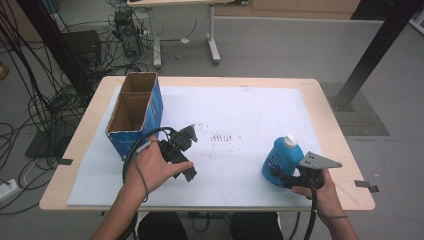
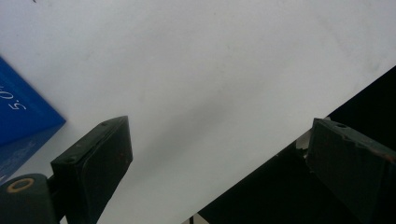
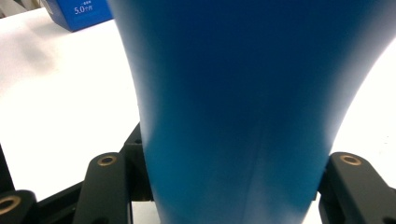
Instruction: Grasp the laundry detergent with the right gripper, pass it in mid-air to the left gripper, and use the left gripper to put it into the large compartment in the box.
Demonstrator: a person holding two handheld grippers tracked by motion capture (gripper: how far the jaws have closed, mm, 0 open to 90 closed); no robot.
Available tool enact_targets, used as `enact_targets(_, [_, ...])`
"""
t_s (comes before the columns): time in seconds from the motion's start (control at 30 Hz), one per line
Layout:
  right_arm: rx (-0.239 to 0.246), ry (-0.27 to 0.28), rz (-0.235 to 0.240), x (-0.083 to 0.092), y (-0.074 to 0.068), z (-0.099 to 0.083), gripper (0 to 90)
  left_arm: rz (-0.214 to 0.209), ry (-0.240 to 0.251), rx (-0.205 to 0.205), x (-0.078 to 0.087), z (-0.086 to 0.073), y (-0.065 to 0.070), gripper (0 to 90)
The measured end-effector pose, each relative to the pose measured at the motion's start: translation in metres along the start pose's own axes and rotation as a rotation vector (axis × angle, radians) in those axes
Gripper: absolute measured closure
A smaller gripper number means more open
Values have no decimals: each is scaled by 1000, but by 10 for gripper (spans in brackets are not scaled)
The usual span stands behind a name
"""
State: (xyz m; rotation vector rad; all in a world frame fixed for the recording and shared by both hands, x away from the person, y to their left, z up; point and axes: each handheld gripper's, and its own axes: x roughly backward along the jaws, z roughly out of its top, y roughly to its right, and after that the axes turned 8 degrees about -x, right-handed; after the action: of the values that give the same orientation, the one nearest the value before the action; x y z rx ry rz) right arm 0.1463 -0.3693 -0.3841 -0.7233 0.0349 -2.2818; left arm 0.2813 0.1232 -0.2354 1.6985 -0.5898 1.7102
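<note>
A blue bottle with a white cap stands tilted at the right front of the table. My right gripper is shut on its lower body; in the right gripper view the bottle sits squeezed between both black jaws of the right gripper. At the left front, a hand holds my left gripper just right of the blue cardboard box. In the left gripper view the left gripper is open over the white sheet, nothing between its jaws.
The open-topped box stands at the back left of the white sheet; its corner shows beside the left jaw. The table's front edge is close to both hands. Cables and desk legs lie on the floor beyond.
</note>
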Motion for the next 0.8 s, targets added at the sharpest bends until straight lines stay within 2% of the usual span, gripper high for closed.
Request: enact_targets(0.8, [-23, 10, 8, 0, 4, -2, 414, -7, 4, -1, -3, 7, -5, 74])
